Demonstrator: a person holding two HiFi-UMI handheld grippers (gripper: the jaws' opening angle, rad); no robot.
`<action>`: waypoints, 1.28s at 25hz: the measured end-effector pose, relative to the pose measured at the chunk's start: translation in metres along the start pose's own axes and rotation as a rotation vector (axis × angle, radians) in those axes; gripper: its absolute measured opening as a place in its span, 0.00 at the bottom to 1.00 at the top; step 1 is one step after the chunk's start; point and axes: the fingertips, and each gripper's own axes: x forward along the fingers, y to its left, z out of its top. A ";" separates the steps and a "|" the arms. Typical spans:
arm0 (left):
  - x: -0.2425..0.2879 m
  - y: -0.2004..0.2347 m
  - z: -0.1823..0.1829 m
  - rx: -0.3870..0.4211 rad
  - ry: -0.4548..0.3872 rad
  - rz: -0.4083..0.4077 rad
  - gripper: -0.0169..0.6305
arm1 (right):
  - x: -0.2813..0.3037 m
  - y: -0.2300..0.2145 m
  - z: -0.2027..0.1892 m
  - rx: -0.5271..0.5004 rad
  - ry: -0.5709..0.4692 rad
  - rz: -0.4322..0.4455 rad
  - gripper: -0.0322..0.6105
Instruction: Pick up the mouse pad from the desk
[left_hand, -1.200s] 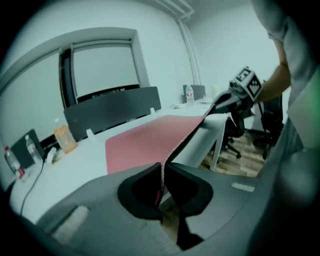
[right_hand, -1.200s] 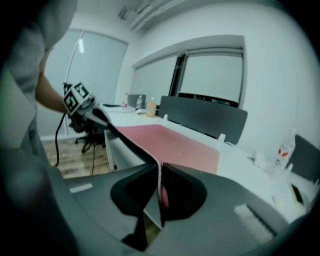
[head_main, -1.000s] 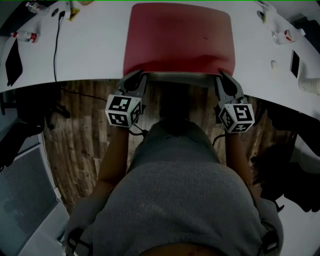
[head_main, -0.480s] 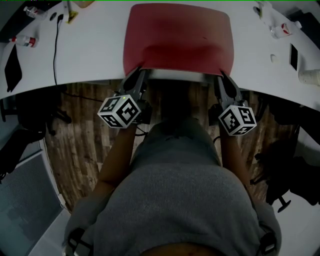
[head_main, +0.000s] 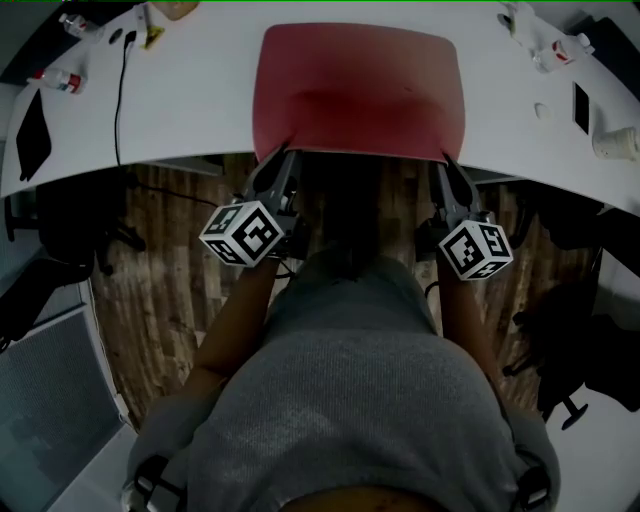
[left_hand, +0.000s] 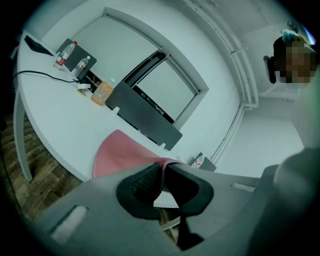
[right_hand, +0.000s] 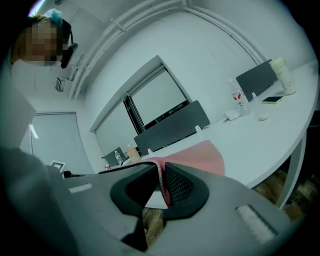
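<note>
Looking at a red mouse pad (head_main: 360, 85) pinched at both near corners. Got the left gripper (head_main: 287, 155) clamped on the near left corner, fingers (left_hand: 142, 182) pressed onto the pad's stitched edge with nothing but that thin edge between them. Same deal with the right gripper (head_main: 444, 160) on the near right corner, squeezing the edge from both sides.

Can see the pad's near edge raised off the white tabletop (head_main: 180, 110) and curving up into both grips, right about at the tabletop's front edge. Far part of the pad looks to be lying flat on the surface, roughly centred left to right. Left marker cube (head_main: 243, 232) and right marker cube (head_main: 476, 250) hanging out over the wooden floor (head_main: 165, 290), just in front of a grey sweater (head_main: 360, 400) filling the bottom of the head view.

Also spotted on the tabletop, all well apart from the pad:
- a black cable (head_main: 117, 90) trailing on the left
- a couple of small bottles (left_hand: 64, 51) with red labels at the far left, plus an orange-ish jar (left_hand: 102, 92) near them
- a dark divider panel (left_hand: 147, 117) standing behind the pad
- a black phone (head_main: 581, 105) and a white cylindrical container (right_hand: 282, 75) off to the right
</note>
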 end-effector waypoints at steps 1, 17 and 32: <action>-0.005 -0.003 -0.002 -0.001 -0.004 0.004 0.08 | -0.005 0.001 -0.001 0.013 -0.005 0.007 0.11; -0.115 -0.073 -0.046 0.039 -0.147 0.050 0.08 | -0.135 0.031 -0.025 0.013 0.015 0.088 0.11; -0.211 -0.144 -0.070 0.029 -0.255 0.055 0.07 | -0.240 0.078 -0.004 0.027 -0.074 0.187 0.10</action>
